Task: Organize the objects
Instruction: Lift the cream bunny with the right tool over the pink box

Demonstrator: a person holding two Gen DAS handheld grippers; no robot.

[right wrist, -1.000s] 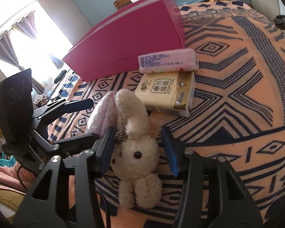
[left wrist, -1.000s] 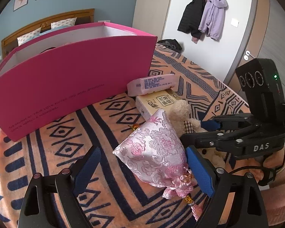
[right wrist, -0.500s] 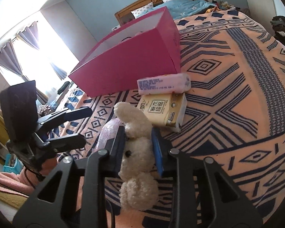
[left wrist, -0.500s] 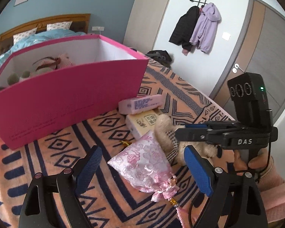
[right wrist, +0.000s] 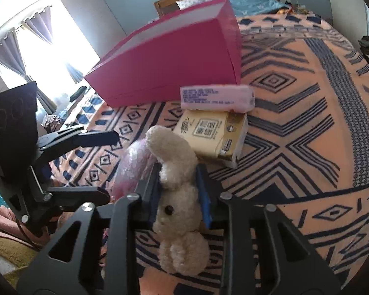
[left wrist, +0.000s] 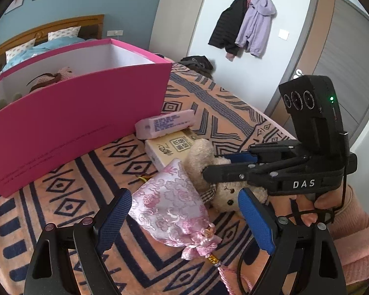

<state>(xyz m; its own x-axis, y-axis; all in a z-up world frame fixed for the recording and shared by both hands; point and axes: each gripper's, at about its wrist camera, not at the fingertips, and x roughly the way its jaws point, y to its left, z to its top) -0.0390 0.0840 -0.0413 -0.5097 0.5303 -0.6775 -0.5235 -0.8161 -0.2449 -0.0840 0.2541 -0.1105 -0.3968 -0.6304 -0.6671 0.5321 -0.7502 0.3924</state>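
my right gripper (right wrist: 178,186) is clamped on the plush rabbit (right wrist: 177,196), beside the tissue pack (right wrist: 211,135). my left gripper (left wrist: 184,221) hangs wide apart over the pink brocade pouch (left wrist: 169,206) on the patterned blanket (left wrist: 69,191), near the pink box (left wrist: 73,123).

From my left camera, my left tongs (left wrist: 182,218) stand wide apart over the patterned bedspread (left wrist: 91,172), their blue pads on either side of a pink brocade pouch (left wrist: 169,201) without touching it. Just beyond the pouch, my right tongs (left wrist: 216,164) are clamped on a cream plush bunny (left wrist: 209,172), whose ear pokes up past the tips. Behind the bunny lies a yellow tissue pack (left wrist: 172,147), with a pink tissue pack (left wrist: 164,124) resting against its far edge. The big pink box (left wrist: 73,123) stands open beyond them; I can see soft toys (left wrist: 54,76) inside.
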